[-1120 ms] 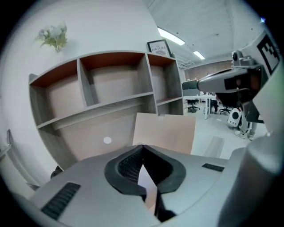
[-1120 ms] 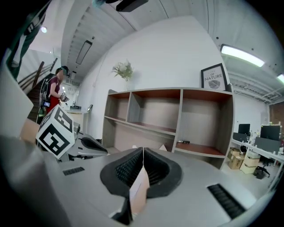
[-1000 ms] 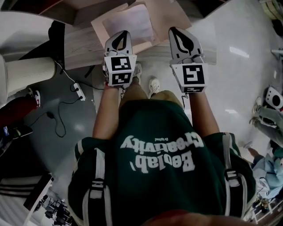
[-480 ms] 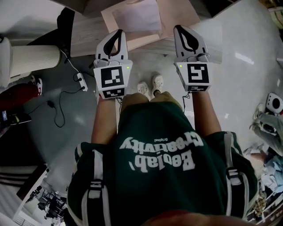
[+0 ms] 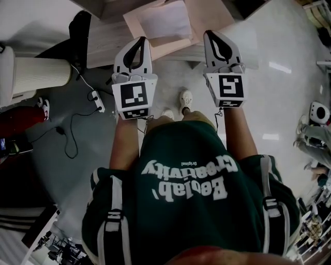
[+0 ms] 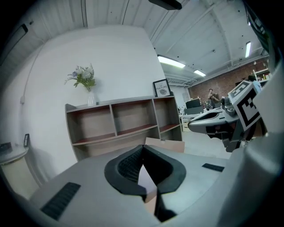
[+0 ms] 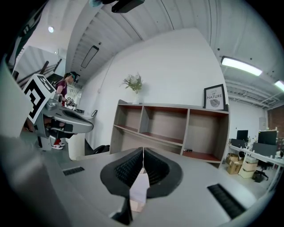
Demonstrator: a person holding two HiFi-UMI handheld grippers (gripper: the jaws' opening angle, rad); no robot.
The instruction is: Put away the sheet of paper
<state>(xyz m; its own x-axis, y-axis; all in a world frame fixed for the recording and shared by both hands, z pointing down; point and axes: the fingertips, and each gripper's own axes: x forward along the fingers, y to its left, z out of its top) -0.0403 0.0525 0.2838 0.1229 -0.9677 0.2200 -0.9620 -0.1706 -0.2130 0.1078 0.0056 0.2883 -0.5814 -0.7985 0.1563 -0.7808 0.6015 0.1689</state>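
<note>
A white sheet of paper (image 5: 164, 19) lies on a tan cardboard folder (image 5: 207, 11) on a pale wooden table (image 5: 103, 45) at the top of the head view. My left gripper (image 5: 140, 40) is shut and holds nothing; its tip hovers near the table's front edge, just left of the paper. My right gripper (image 5: 209, 34) is also shut and holds nothing, level with the folder's right part. In the left gripper view the paper (image 6: 144, 178) and folder (image 6: 166, 144) show beyond the closed jaws. The right gripper view shows the paper (image 7: 140, 188) below its closed tips.
A wooden shelf unit (image 6: 120, 122) with empty compartments stands against the white wall, a vase of flowers (image 6: 84, 80) on top. On the floor at the left are a white ribbed cylinder (image 5: 36, 75) and a power strip with cables (image 5: 95, 101). My shoe (image 5: 186, 98) is below the table edge.
The table and paper have slid a little up and right in the head view as the person steps. Both grippers stay shut and level, the left one shifted slightly.
</note>
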